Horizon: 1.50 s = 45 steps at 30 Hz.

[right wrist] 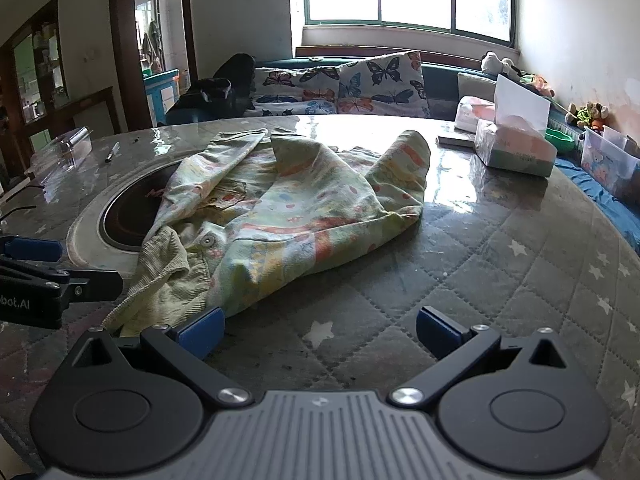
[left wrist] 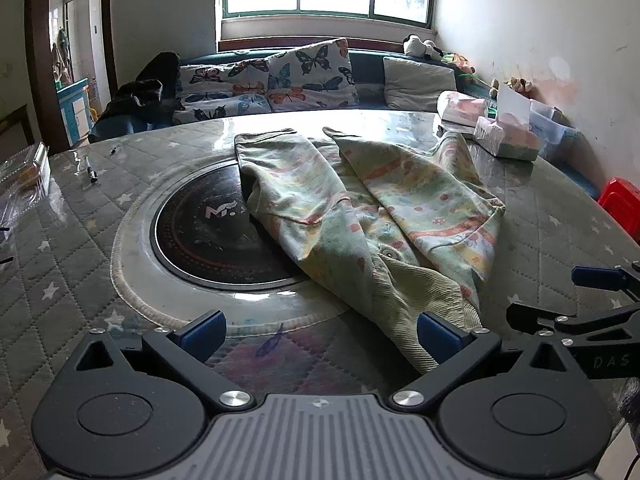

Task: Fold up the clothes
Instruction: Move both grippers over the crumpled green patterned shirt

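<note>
A small pale green patterned jacket lies rumpled on the round table, its sleeves folded inward and its corduroy collar toward me. It also shows in the right wrist view. My left gripper is open and empty, low over the table, with its right fingertip by the collar edge. My right gripper is open and empty, its left fingertip at the jacket's near hem. The right gripper shows in the left wrist view, and the left gripper shows at the left edge of the right wrist view.
The table has a quilted star cover under clear film and a black round cooktop partly under the jacket. Tissue boxes stand at the back right. A pen and a clear box lie at the left. A sofa with butterfly cushions is behind.
</note>
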Motion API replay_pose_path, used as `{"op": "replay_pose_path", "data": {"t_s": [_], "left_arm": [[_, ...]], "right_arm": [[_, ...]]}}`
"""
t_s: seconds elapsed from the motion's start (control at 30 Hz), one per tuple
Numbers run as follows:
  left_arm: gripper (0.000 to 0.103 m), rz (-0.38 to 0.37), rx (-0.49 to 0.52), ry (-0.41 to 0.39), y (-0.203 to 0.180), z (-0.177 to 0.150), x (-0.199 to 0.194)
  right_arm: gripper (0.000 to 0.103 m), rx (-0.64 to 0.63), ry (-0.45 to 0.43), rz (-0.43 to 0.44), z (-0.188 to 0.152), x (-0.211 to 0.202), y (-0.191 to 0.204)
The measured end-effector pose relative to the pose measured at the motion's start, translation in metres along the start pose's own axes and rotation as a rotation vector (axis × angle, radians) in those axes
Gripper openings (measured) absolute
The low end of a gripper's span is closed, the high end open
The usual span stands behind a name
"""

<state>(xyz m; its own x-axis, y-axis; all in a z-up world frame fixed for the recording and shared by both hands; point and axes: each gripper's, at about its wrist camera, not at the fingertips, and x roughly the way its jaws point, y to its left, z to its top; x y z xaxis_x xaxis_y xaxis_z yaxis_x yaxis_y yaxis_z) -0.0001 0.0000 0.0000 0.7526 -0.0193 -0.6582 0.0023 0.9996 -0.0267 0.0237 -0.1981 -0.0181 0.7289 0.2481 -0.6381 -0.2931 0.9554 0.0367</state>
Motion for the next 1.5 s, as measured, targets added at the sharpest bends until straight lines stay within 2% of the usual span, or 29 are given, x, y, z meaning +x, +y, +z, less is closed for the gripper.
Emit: {"op": "replay_pose_path", "data": {"t_s": [0.97, 1.5], "left_arm": [[0.103, 0.035, 0.014, 0.017, -0.002, -0.009, -0.010], [0.103, 0.056, 0.016, 0.004, 0.007, 0.003, -0.007]], "right_arm": [[0.103, 0.004, -0.009, 0.003, -0.005, -0.008, 0.004], [0.103, -0.005, 0.002, 0.006, 0.000, -0.001, 0.003]]}}
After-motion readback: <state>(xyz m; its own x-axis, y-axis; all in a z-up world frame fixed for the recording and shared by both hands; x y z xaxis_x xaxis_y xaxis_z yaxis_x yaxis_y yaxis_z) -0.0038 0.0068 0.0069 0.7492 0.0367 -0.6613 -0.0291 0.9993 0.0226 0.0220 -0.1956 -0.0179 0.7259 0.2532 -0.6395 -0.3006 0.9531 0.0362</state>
